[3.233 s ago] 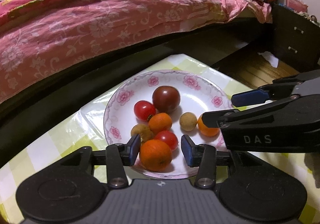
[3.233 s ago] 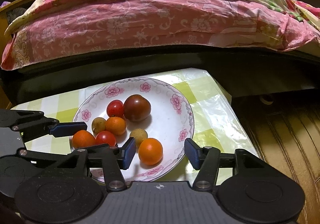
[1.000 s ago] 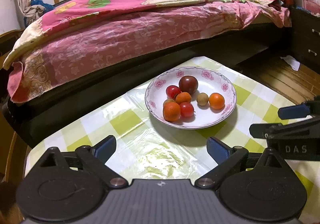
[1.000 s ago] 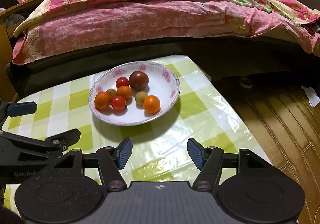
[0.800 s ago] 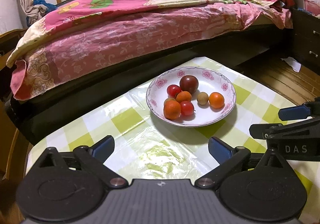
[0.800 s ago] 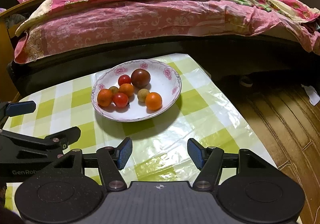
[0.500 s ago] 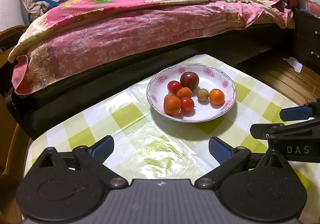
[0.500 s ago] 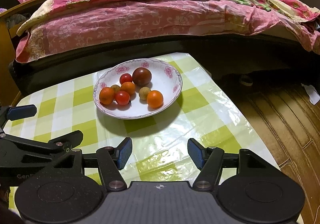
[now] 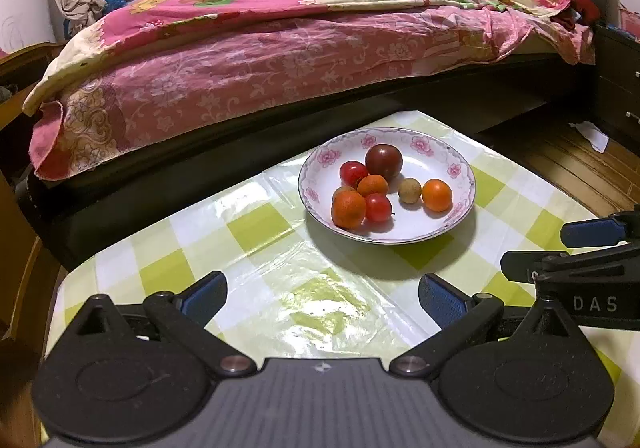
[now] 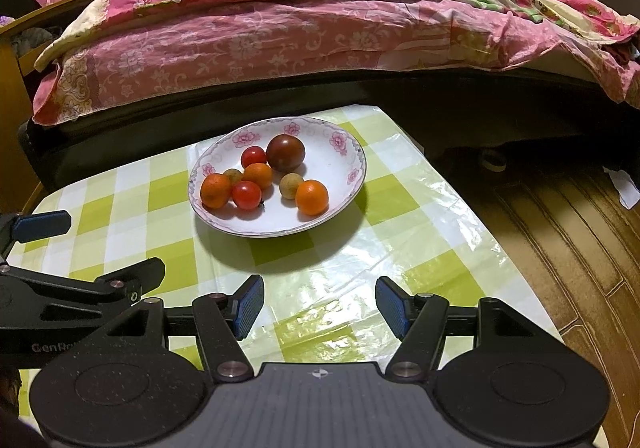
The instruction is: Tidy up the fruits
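A white plate with pink flowers (image 9: 456, 172) (image 10: 352, 164) stands on the green-checked table. It holds several fruits: a dark tomato (image 9: 383, 160) (image 10: 285, 152), red tomatoes (image 9: 353, 173) (image 10: 246, 195), oranges (image 9: 348, 209) (image 10: 312, 197) and small brown fruits (image 9: 409, 190) (image 10: 291, 185). My left gripper (image 9: 322, 298) is open and empty, well short of the plate. My right gripper (image 10: 319, 306) is open and empty, also back from the plate. The right gripper's fingers (image 9: 592, 233) show at the right edge of the left wrist view, and the left gripper's fingers (image 10: 42, 226) show at the left edge of the right wrist view.
A glossy plastic cover lies over the tablecloth (image 9: 320, 300) (image 10: 420, 232). A bed with pink bedding (image 9: 280, 48) (image 10: 280, 28) runs behind the table. Wooden floor (image 10: 560, 216) lies to the right of the table edge. A dark cabinet (image 9: 616, 88) stands at far right.
Both grippers have pulled back and up from the plate, so it looks smaller and farther. Earlier the left gripper was around an orange on the plate; it has since opened wide and is empty.
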Tool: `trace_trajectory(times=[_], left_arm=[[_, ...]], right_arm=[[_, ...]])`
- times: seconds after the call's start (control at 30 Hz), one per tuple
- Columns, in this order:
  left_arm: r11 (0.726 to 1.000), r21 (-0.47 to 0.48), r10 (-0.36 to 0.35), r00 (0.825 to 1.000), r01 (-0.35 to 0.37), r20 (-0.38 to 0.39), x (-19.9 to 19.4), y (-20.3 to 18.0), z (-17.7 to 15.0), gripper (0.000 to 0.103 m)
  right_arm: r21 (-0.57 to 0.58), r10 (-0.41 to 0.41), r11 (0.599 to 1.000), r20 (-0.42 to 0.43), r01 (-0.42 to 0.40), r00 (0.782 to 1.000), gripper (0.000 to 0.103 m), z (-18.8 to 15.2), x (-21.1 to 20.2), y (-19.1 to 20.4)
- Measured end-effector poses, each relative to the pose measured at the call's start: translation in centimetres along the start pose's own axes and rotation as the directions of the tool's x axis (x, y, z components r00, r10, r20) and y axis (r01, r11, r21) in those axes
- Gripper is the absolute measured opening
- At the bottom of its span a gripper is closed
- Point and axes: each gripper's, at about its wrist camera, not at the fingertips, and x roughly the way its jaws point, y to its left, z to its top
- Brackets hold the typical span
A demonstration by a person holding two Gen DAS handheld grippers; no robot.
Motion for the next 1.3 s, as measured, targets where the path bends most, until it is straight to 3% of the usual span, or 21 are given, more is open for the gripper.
trace_trajectory(times=[1.3], left_arm=[[0.998, -0.034, 0.051, 0.998, -0.053, -0.042, -2.6, 0.1, -3.0, 0.103]], right_arm=[[0.042, 0.008, 0.999, -0.042, -0.006, 0.999, 0.059, -3.2, -3.0, 1.4]])
